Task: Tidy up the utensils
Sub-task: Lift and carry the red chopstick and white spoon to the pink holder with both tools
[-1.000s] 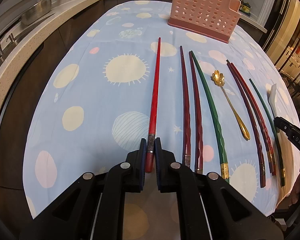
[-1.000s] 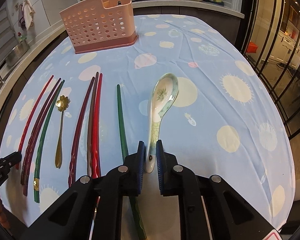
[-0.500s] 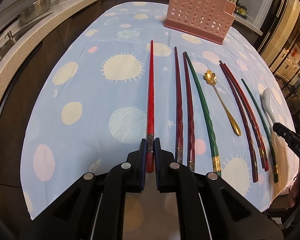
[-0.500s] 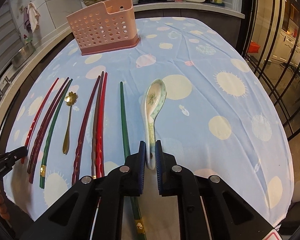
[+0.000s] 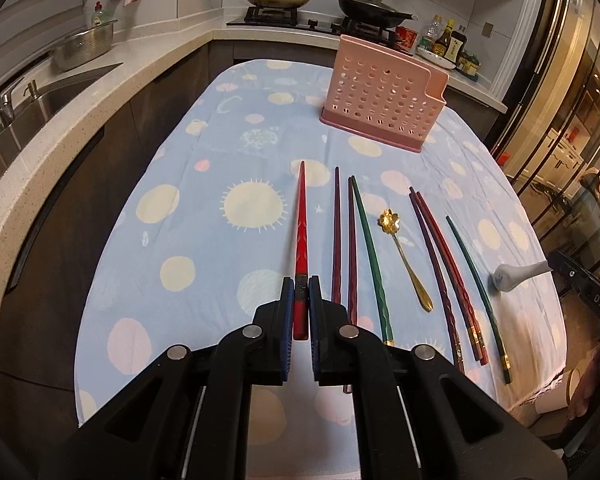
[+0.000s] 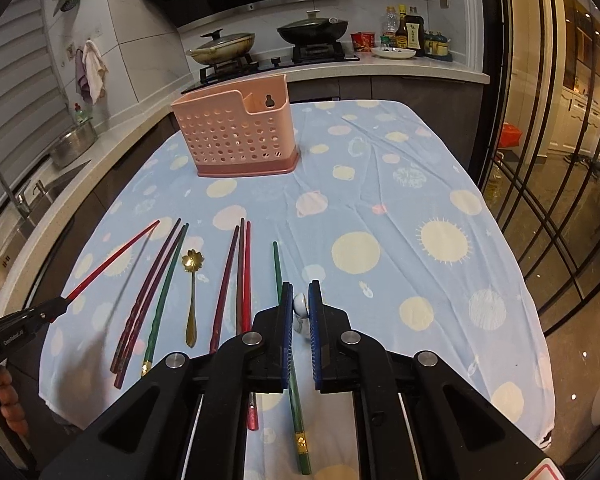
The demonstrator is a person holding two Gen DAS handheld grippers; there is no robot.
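Left tongs [image 5: 301, 294] pinch a slender, glossy red chopstick [image 5: 301, 224].

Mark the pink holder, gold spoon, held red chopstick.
pink holder [image 6: 236, 140], right wrist view, perforated front wall.
gold spoon [image 5: 392, 221], left wrist view, flower-shaped bowl.
red chopstick [image 5: 301, 236], left wrist view, mid-shaft.

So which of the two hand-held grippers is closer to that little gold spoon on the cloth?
Hard to call. The gold spoon lies between them: the left hand-held gripper, holding a red chopstick, is on one side, the right hand-held gripper, holding the white spoon, on the other.
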